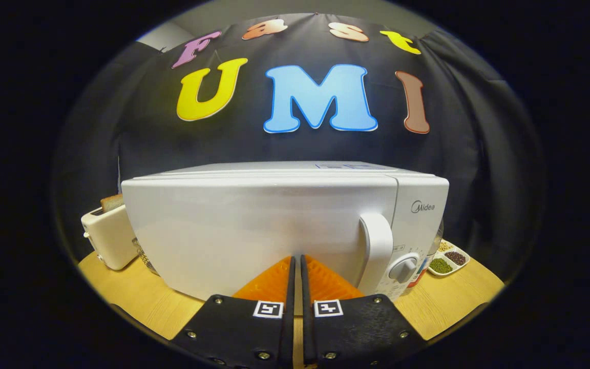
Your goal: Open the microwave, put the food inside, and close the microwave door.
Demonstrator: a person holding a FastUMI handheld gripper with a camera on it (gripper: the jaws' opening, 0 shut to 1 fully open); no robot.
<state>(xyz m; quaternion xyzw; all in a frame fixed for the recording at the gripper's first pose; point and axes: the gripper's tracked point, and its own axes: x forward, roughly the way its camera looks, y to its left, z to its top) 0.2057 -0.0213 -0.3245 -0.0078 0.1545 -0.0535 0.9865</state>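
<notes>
A white microwave (254, 225) stands on the wooden table (141, 297) right in front of me, its door closed. The door's upright white handle (377, 251) is just right of my fingers, with the control dial (404, 267) beyond it. My gripper (296, 264) is shut, its two fingers pressed together with nothing between them, tips close to or touching the lower part of the door. No food item lies near the fingers.
A cream toaster (108, 236) with a slice of bread in it stands left of the microwave. A white divided dish (448, 260) of beans and grains sits behind the microwave's right side. Bare table shows on both sides.
</notes>
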